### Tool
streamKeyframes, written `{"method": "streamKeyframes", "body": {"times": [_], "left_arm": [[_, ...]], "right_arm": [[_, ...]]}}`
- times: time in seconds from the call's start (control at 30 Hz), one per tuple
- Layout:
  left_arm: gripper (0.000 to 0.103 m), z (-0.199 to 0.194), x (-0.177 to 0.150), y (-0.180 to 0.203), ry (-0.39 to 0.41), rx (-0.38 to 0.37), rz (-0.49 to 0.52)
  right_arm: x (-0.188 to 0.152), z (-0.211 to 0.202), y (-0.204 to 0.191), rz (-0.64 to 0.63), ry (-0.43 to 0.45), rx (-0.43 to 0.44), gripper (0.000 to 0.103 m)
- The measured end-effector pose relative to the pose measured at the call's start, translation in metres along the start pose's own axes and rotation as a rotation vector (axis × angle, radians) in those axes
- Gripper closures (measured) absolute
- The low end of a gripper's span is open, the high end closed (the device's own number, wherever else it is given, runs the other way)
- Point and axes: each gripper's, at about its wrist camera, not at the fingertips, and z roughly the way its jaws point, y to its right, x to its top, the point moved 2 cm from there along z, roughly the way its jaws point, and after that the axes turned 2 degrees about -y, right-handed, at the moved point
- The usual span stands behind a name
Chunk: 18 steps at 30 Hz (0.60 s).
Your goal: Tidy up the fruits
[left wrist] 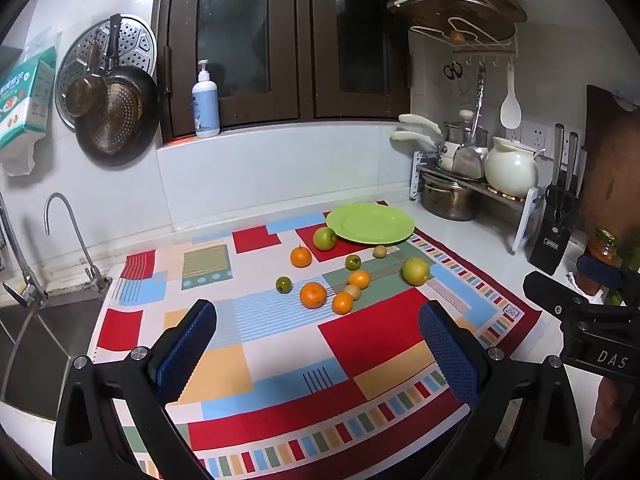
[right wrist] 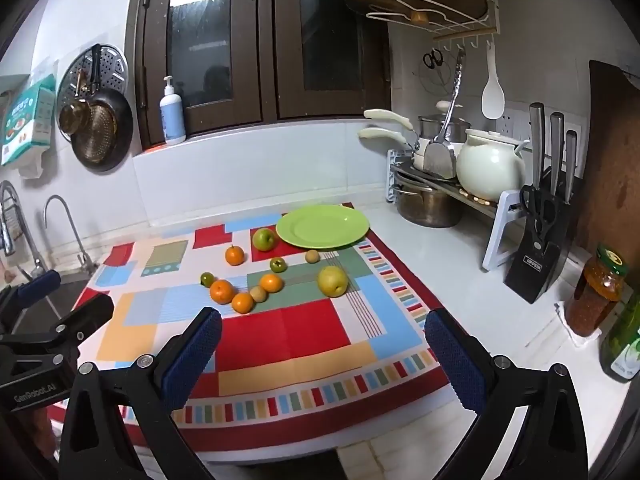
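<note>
Several fruits lie loose on a patterned cloth (left wrist: pixel 360 332): several oranges (left wrist: pixel 313 294), a green apple (left wrist: pixel 324 238), a yellow pear (left wrist: pixel 416 271), small green fruits (left wrist: pixel 283 284) and small brown fruits (left wrist: pixel 379 251). An empty green plate (left wrist: pixel 370 223) sits at the cloth's far edge, beside the apple. My left gripper (left wrist: pixel 318 354) is open and empty, held above the cloth's near part, short of the fruit. My right gripper (right wrist: pixel 322 354) is open and empty, also short of the fruit (right wrist: pixel 222 291), the pear (right wrist: pixel 332 281) and the plate (right wrist: pixel 322 226).
A sink with taps (left wrist: pixel 76 240) lies left of the cloth. A pot rack (left wrist: pixel 472 176), a knife block (right wrist: pixel 540 248), a jar (right wrist: pixel 598 292) and a green bottle (right wrist: pixel 624 344) stand on the right of the counter. Pans (left wrist: pixel 112 120) hang on the left wall.
</note>
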Motion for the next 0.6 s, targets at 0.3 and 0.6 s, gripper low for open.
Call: {"method": "streamKeyframes", "body": {"times": [0.3,0.6], "left_arm": [[0.0,-0.0035,-0.0002,0.0002,0.017,0.01,0.007],[0.0,-0.0075,-0.0016,0.0015,0.033,0.014,0.008]], "right_arm": [[-0.001,-0.0029,-0.0008,-0.004,0.005,-0.001,0.001],[-0.0026,-0.0068,-0.0016,-0.007,0.013,0.004,0.001]]}}
